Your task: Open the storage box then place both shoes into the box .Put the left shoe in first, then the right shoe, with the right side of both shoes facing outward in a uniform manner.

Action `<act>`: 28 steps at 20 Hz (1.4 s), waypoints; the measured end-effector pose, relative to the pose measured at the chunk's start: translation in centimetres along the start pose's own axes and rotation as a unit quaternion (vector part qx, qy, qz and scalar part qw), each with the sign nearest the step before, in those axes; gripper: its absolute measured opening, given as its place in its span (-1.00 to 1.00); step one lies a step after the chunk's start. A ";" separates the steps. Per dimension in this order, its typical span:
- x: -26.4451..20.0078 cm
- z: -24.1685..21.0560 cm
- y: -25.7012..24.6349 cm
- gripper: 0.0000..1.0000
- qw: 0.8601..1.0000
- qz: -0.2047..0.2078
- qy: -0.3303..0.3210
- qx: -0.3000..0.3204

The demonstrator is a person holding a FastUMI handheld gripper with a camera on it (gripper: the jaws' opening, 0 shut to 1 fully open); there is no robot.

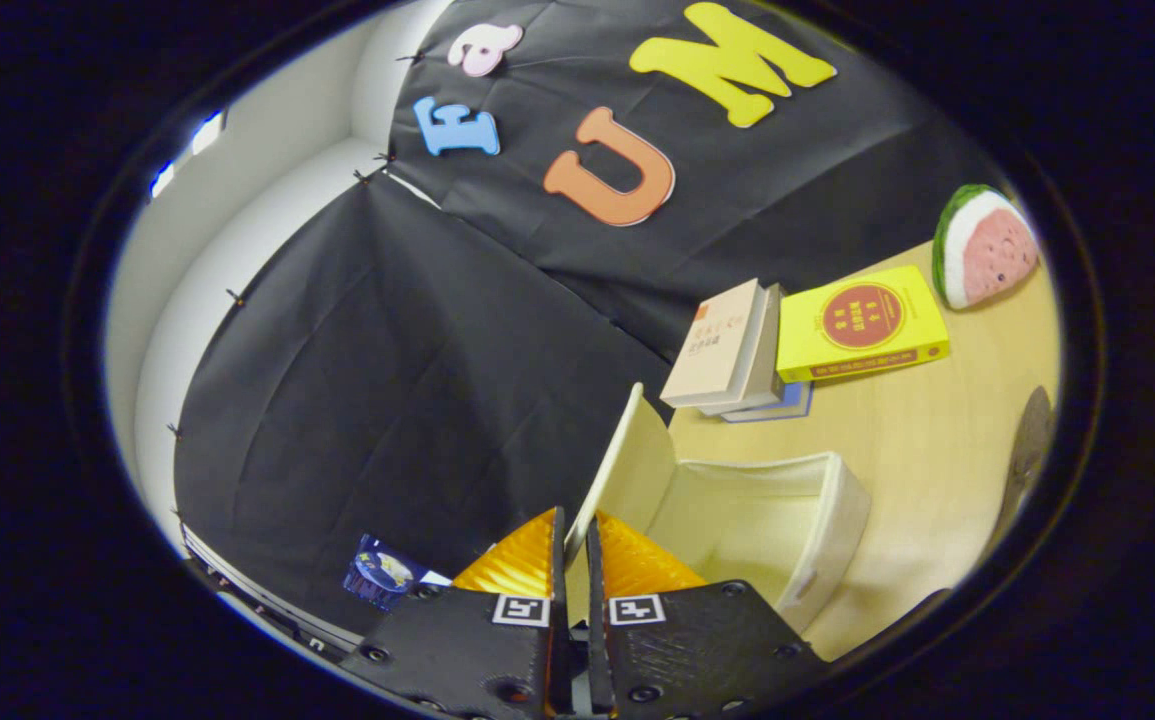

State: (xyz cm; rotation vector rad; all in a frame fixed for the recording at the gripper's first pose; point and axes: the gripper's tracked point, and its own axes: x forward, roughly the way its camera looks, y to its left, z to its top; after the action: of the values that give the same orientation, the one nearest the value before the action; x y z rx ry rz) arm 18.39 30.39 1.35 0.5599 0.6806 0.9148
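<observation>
Two fingers of my gripper (570, 560) pinch the raised lid (627, 470) of the storage box (827, 520), swung up so the cavity beside the books (737, 350) can take shoes.

The storage box (767, 520) stood open, its raised lid (627, 470) pinched between the tool (575, 545) fingers, walling one side. Its interior lay unobstructed. Beyond it, stacked books (737, 350) and a watermelon toy (982, 245) crowded the surface (937, 450), bare wood between.
</observation>
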 end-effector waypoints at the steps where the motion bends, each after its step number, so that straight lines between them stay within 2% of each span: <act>1: 1.1 0.5 0.9 -0.78 1.000 0.001 -0.002 -0.009; 3: 2.8 0.7 2.9 -0.73 1.000 0.012 0.003 -0.010; 6: 5.9 1.6 5.0 -0.64 1.000 0.008 -0.004 -0.026; 7: 7.1 1.8 5.4 -0.42 0.999 0.005 -0.007 -0.034; 8: 7.9 1.9 5.9 -0.37 0.999 0.002 -0.004 -0.038; 14: 13.1 1.4 9.1 0.49 0.998 0.010 0.011 -0.064; 18: 14.6 0.9 10.3 0.86 0.997 0.015 0.014 -0.075; 22: 12.6 1.1 9.3 0.89 0.996 -0.003 0.009 -0.084; 28: 4.2 4.3 4.8 0.89 0.992 -0.059 -0.044 -0.106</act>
State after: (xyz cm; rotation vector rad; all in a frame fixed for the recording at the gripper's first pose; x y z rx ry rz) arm 20.88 35.73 6.33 0.3640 0.5233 0.8344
